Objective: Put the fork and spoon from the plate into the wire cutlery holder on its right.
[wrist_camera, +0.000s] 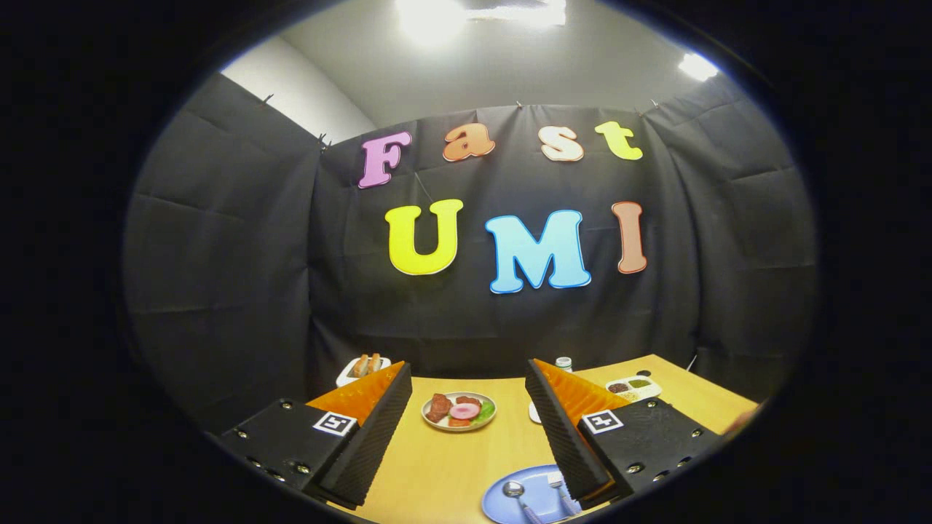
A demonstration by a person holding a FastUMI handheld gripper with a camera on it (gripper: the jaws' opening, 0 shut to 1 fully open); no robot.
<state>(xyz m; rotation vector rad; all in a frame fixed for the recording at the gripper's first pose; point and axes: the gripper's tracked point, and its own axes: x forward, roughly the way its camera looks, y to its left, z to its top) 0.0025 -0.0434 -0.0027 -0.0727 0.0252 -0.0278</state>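
Tongs stood wide open and empty above the table. Spoon and fork lay on the blue plate at the near edge, so nothing was done yet.

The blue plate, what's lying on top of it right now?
On the blue plate, a spoon and a fork lie side by side. One finger of the open tongs covers the plate's right part, so anything there is hidden.

The tool hides part of the fork and blue plate
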